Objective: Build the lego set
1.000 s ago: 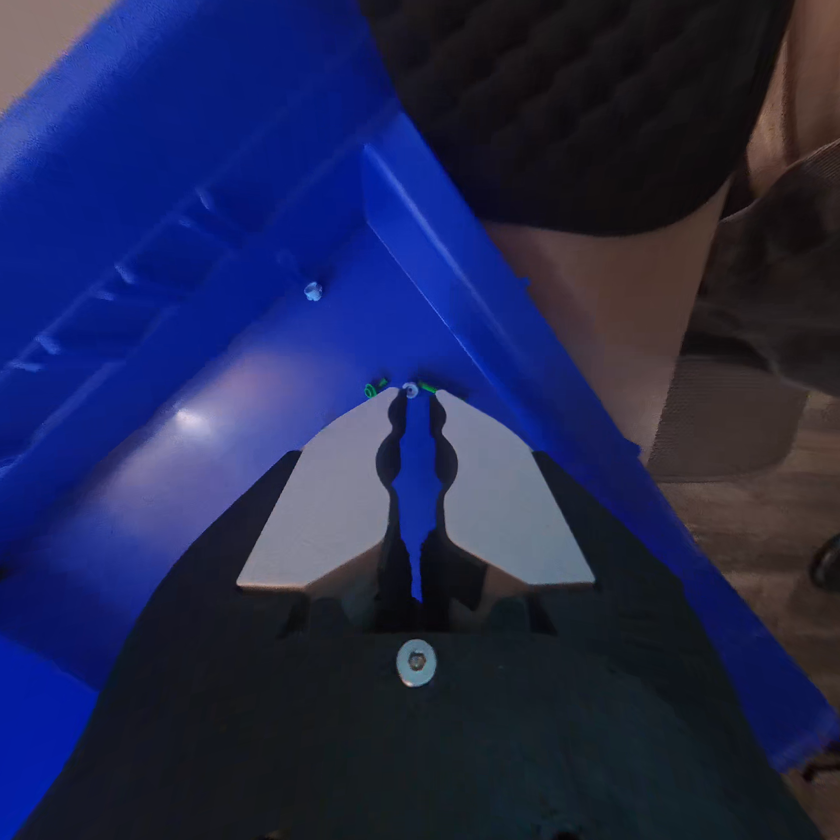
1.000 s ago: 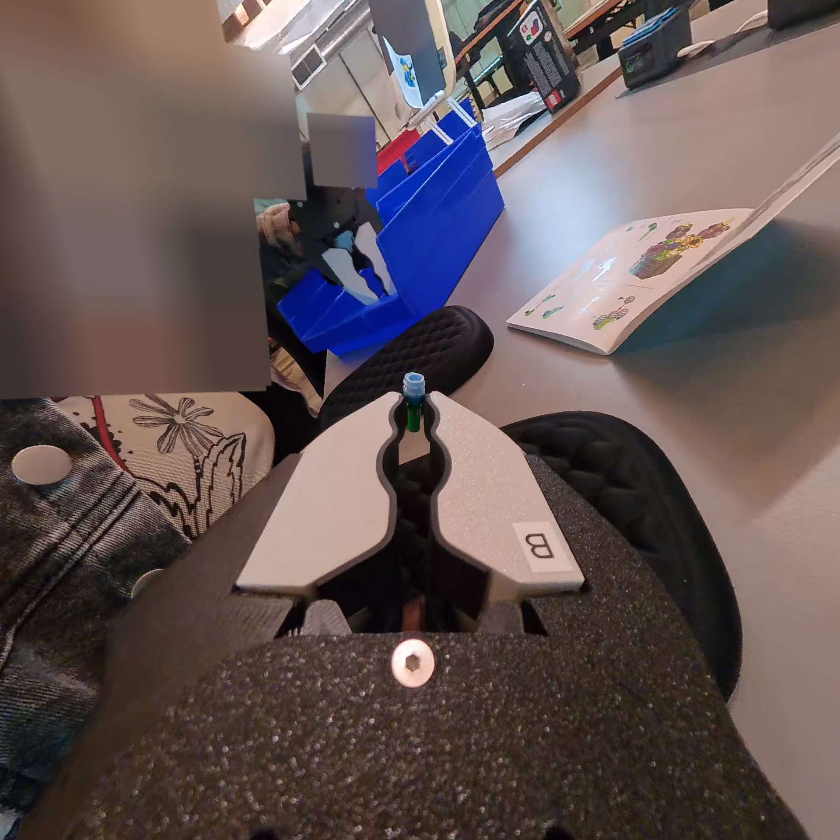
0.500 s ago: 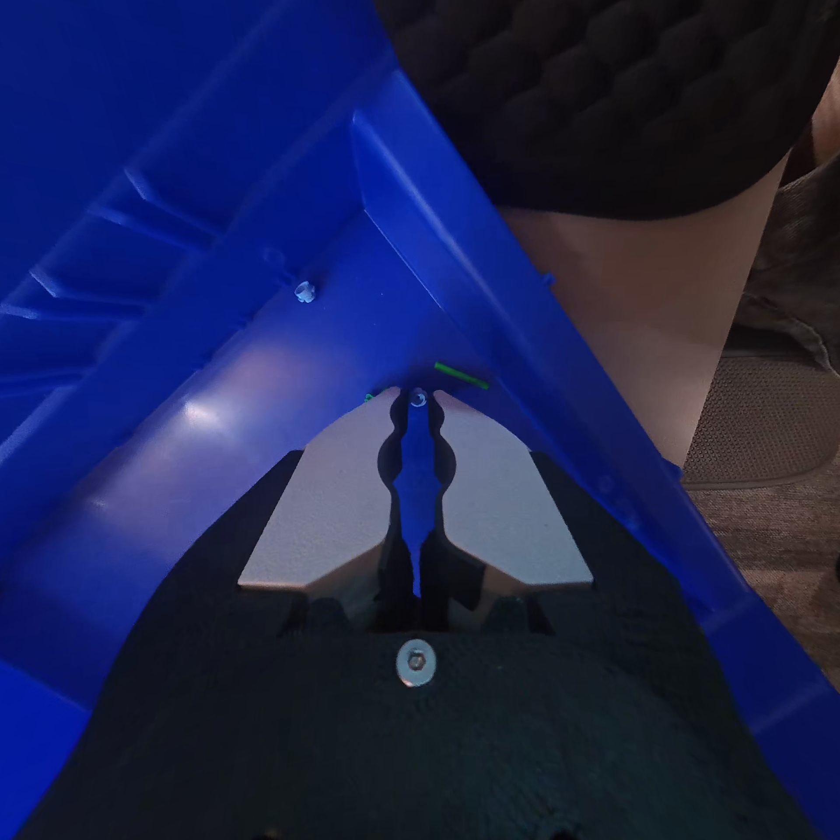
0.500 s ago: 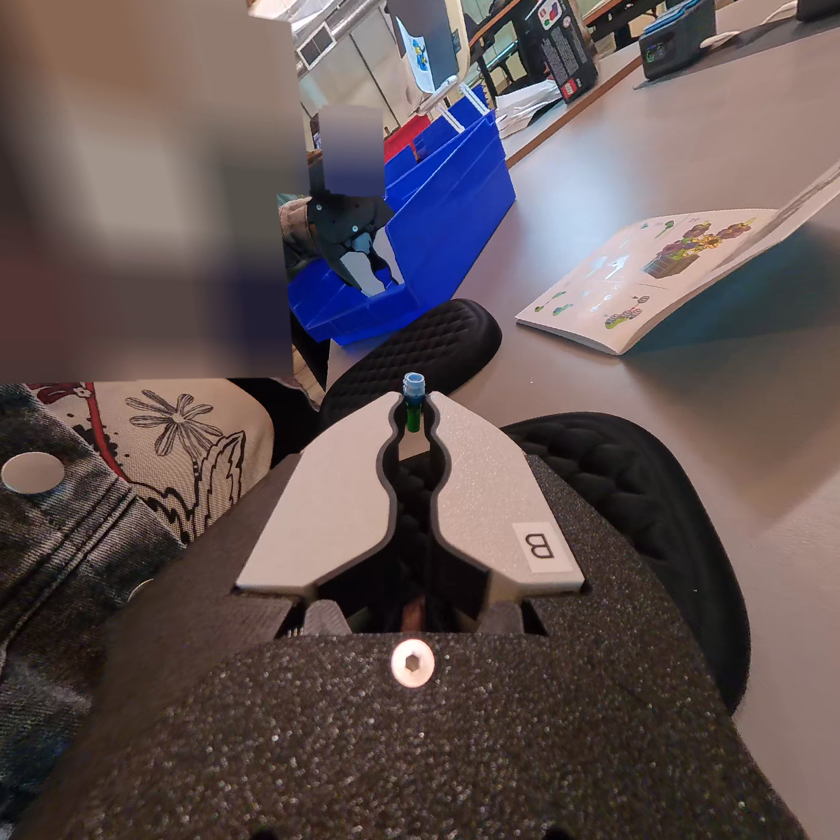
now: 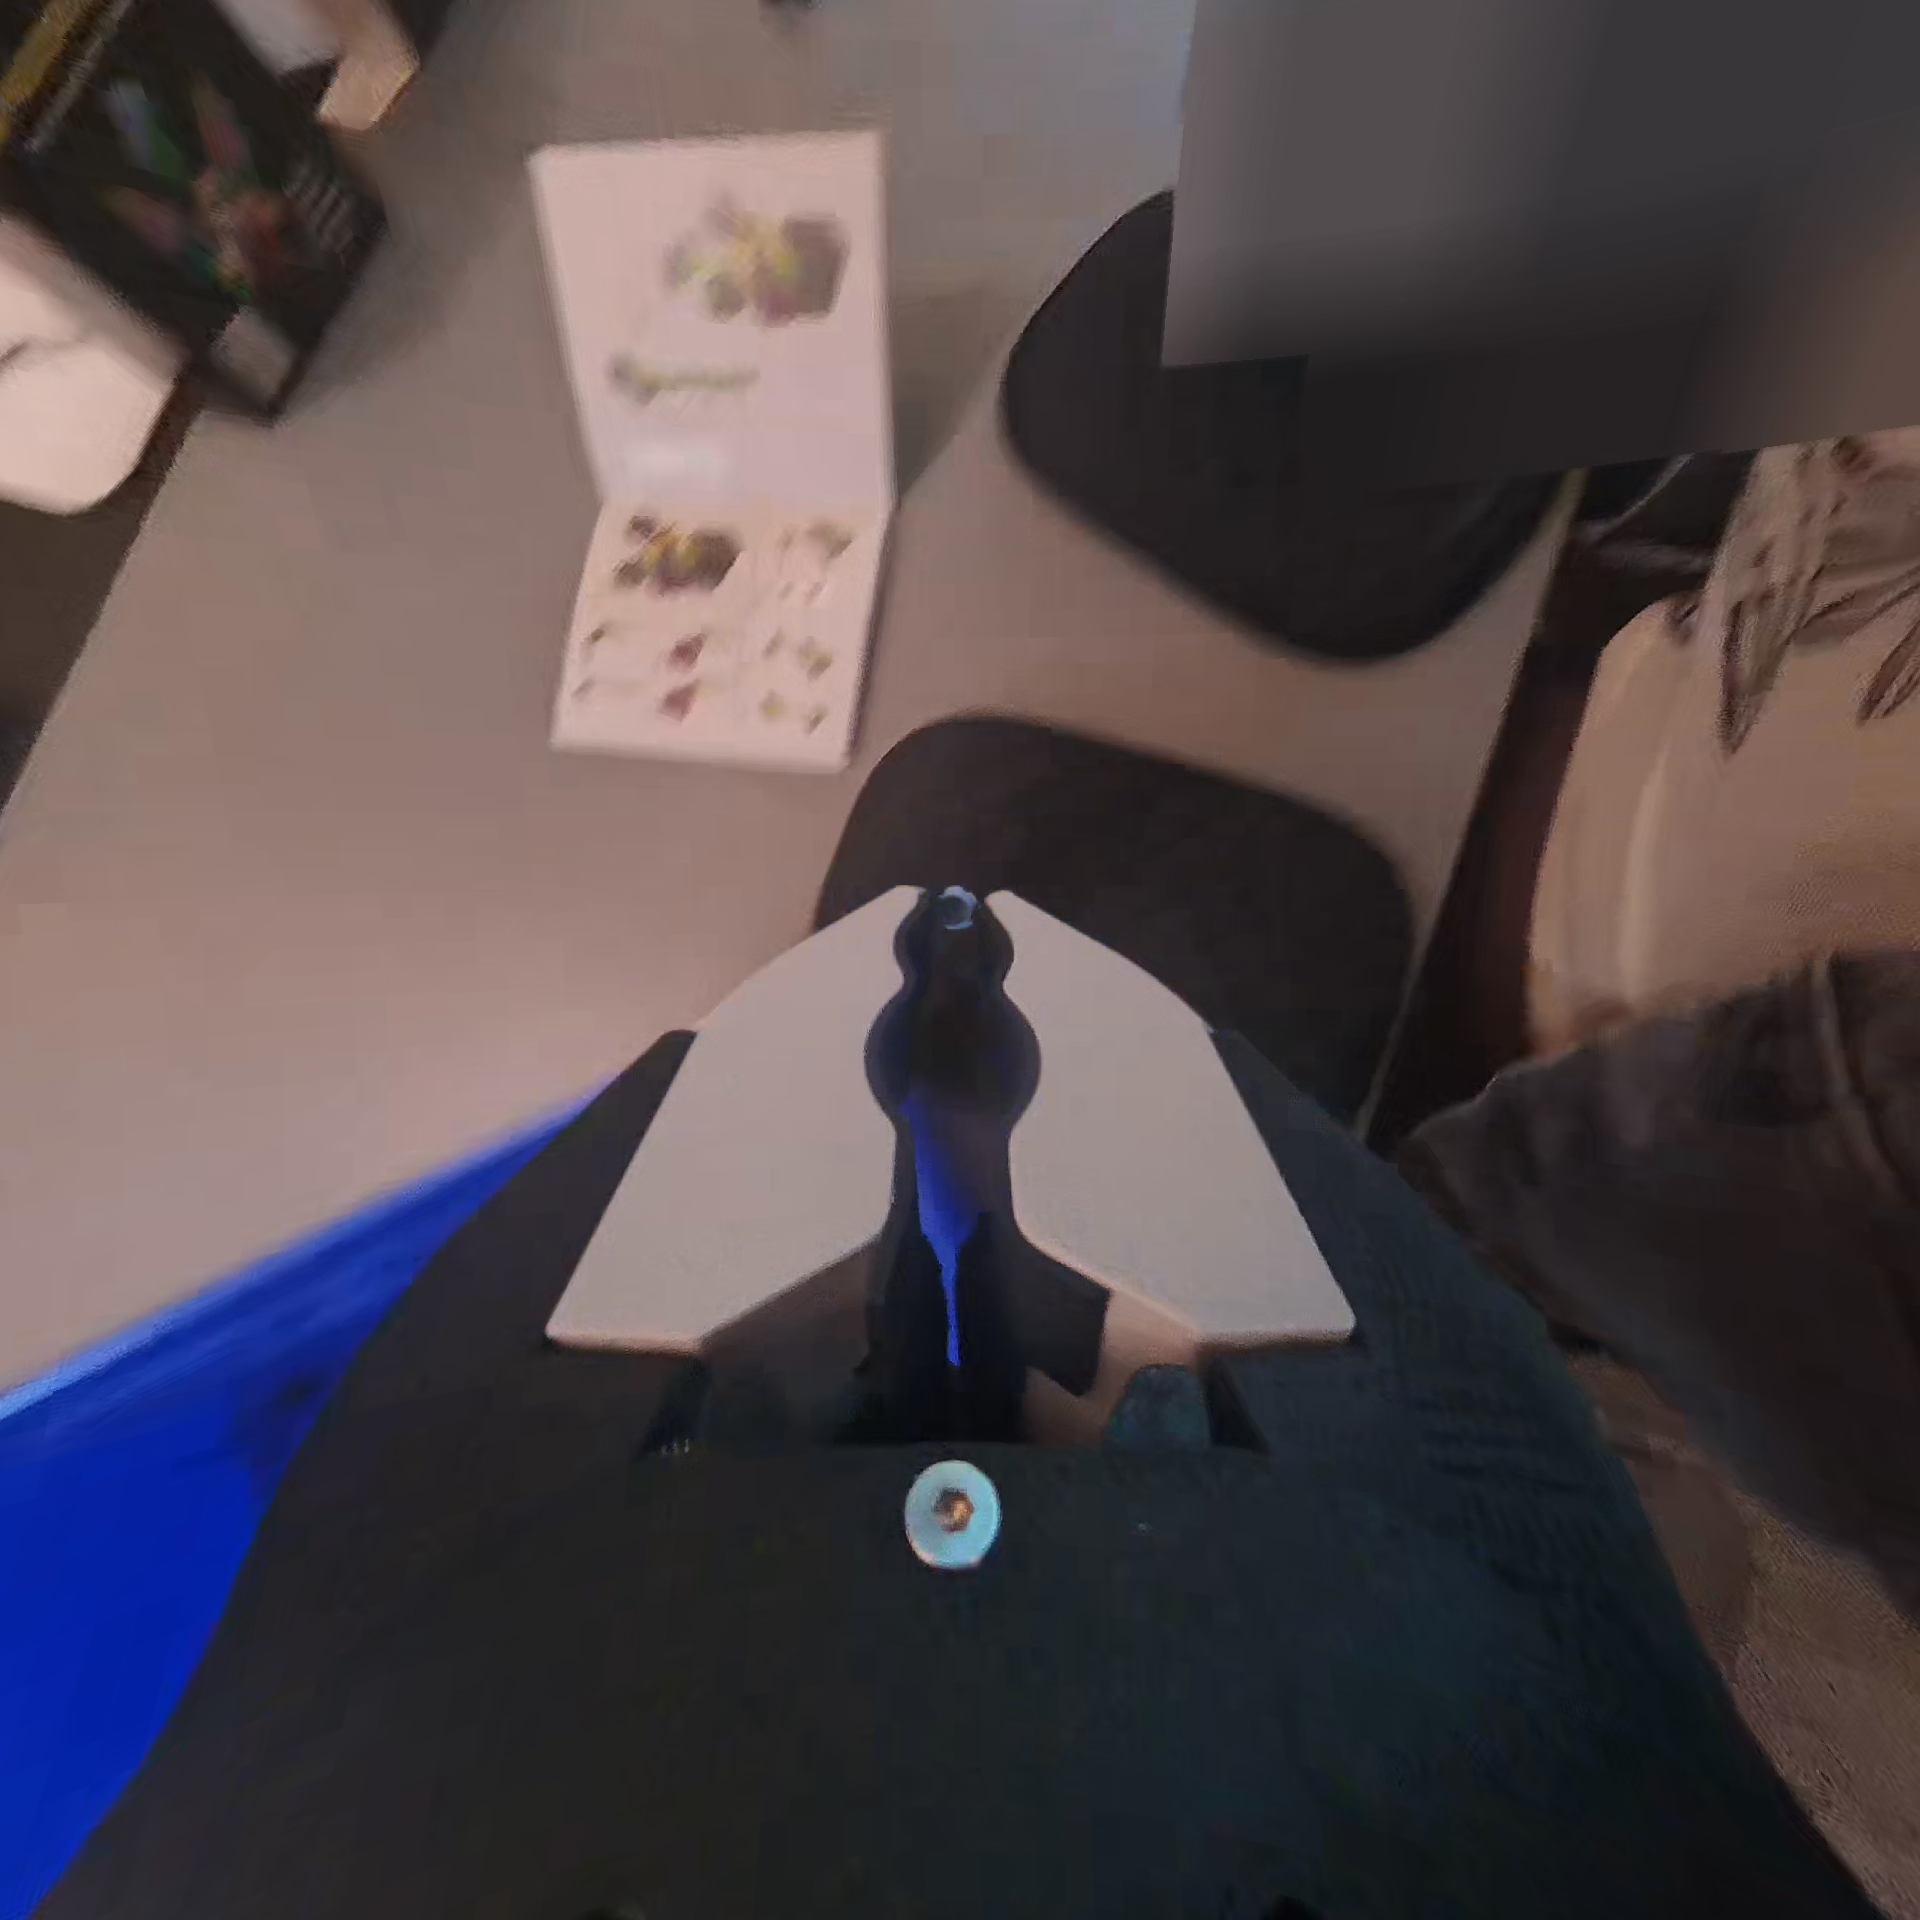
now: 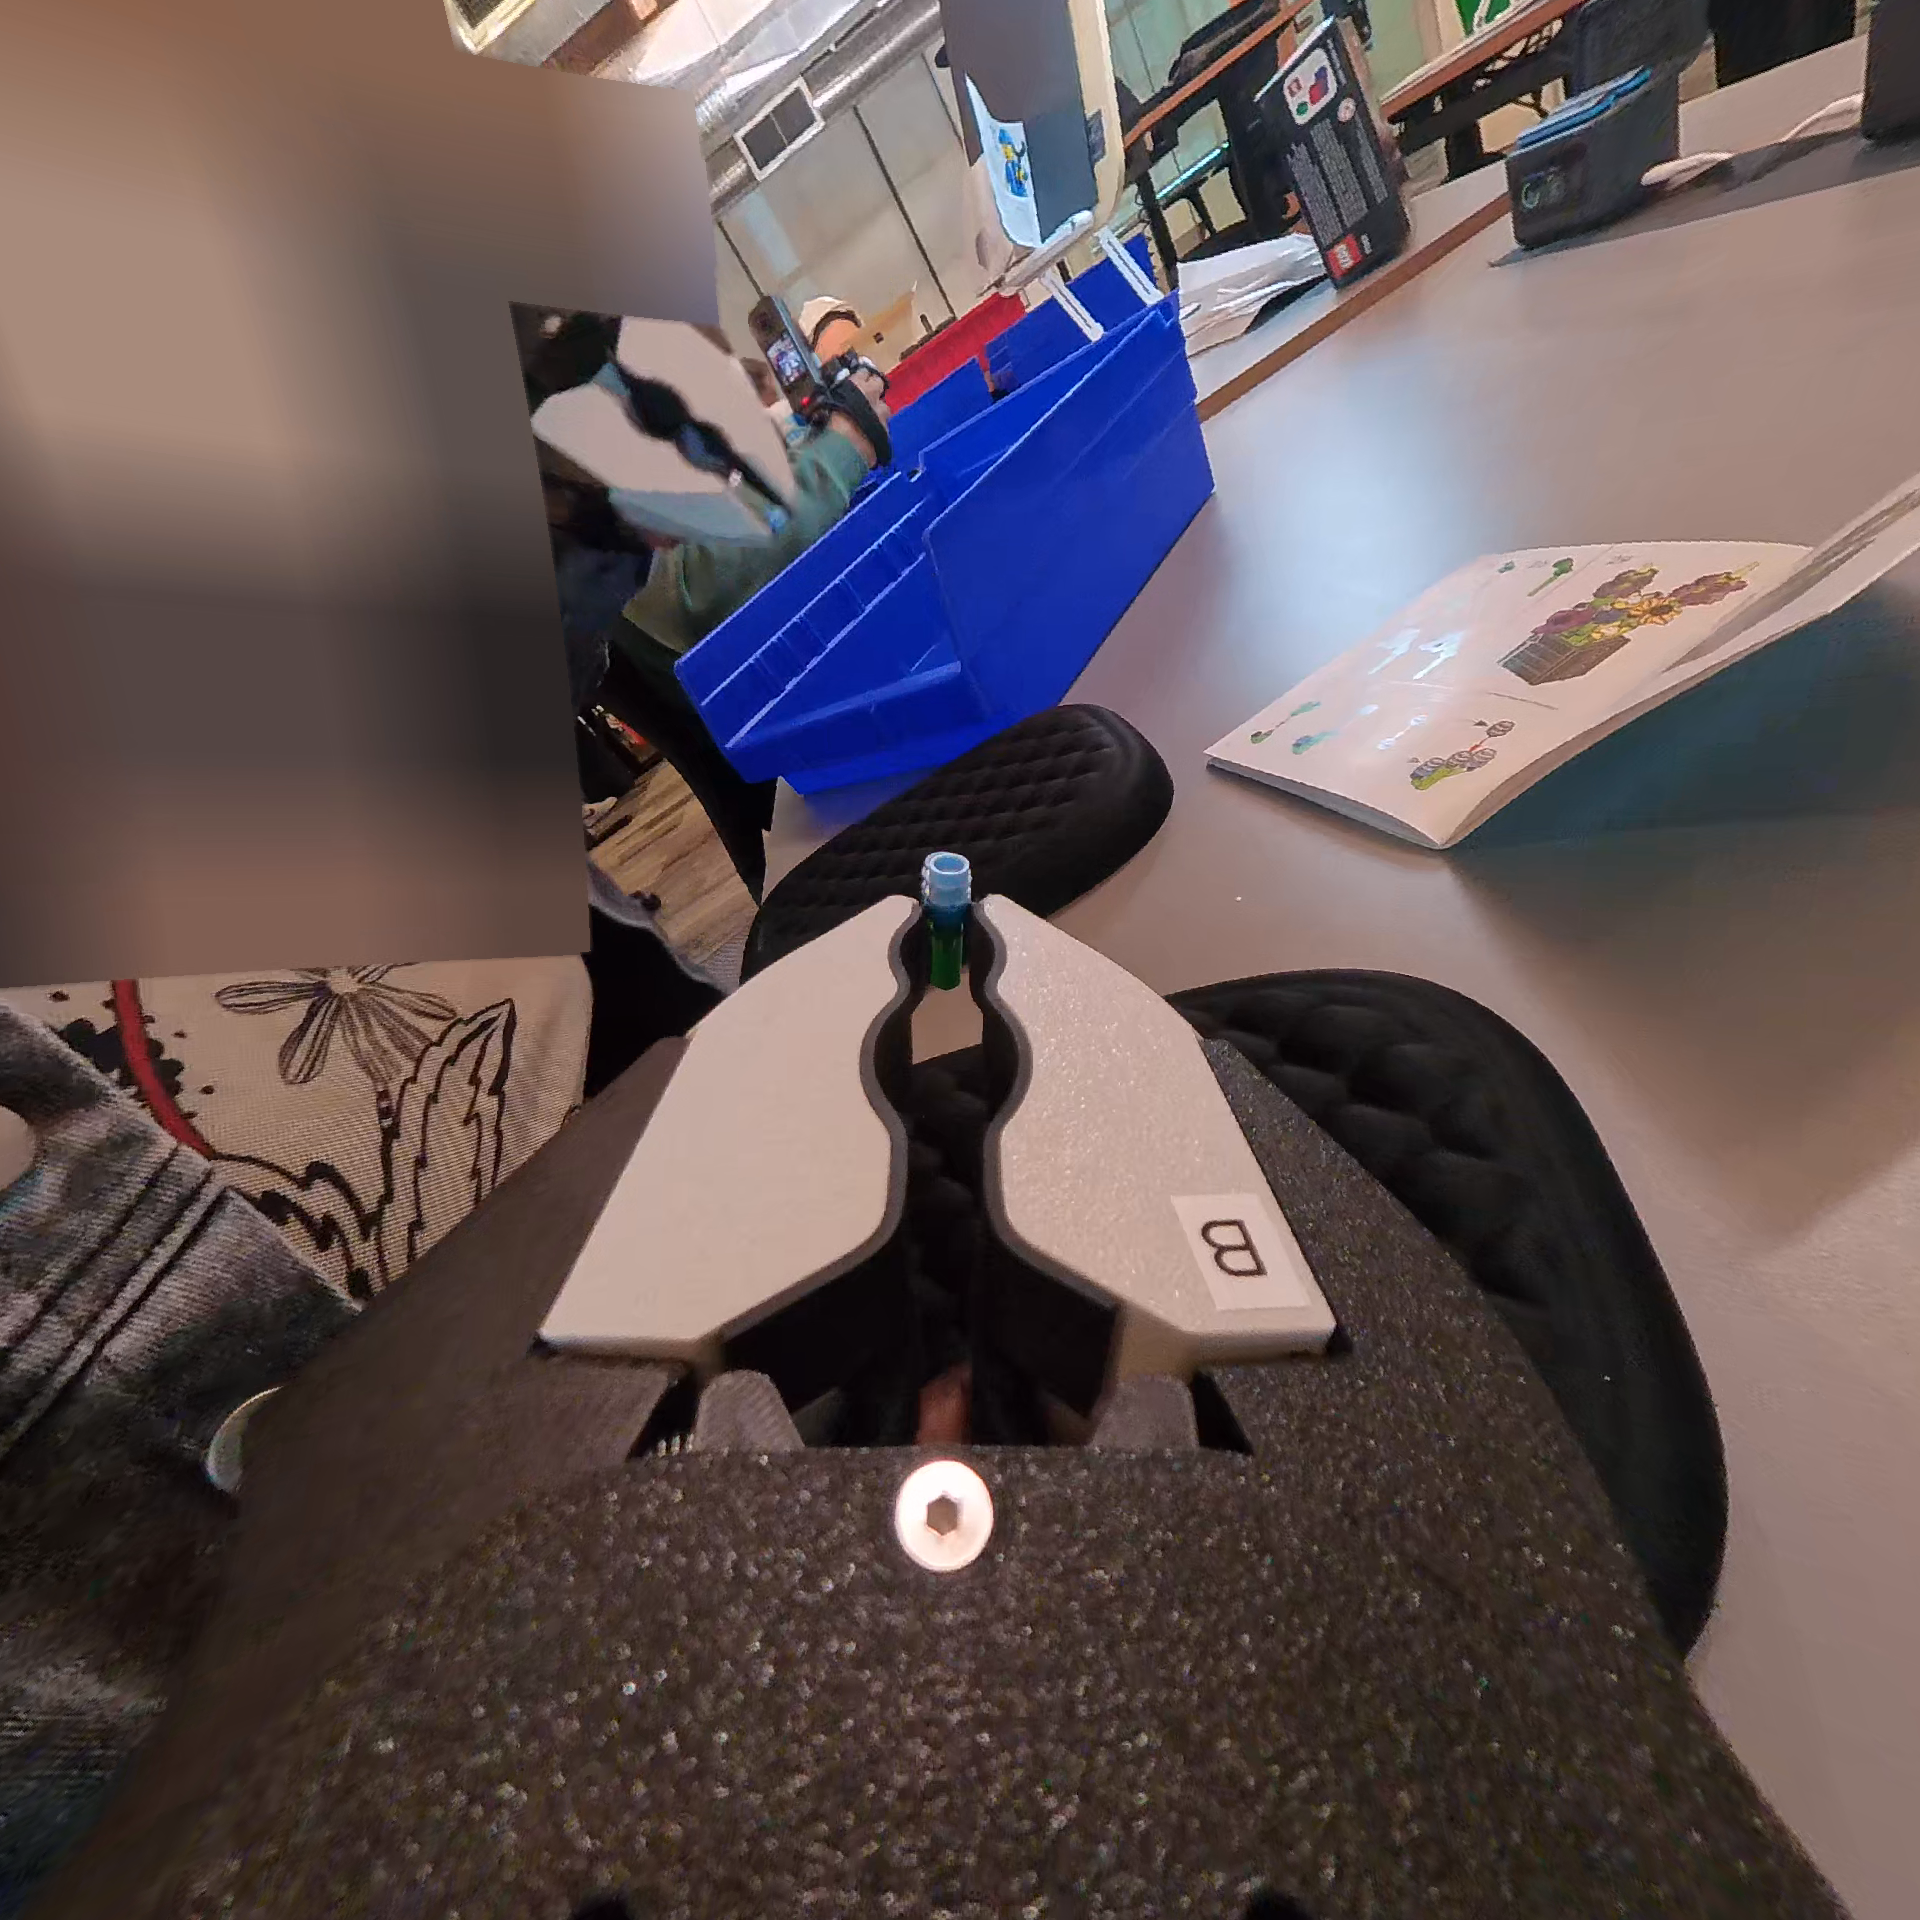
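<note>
Our left gripper [image 5: 954, 902] pinches 1 small pale piece [image 5: 953, 908]; our right gripper [image 6: 943, 902] pinches a green-and-blue peg [image 6: 944, 914] above the black pad [image 6: 1455, 1195].

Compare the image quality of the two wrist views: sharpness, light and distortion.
Left wrist view: dim, motion-smeared; the instruction booklet and blue bin are streaked, while the left gripper stays fairly crisp. Right wrist view: bright and sharp, the right gripper and booklet clear, with wide-angle curving at the edges.
</note>
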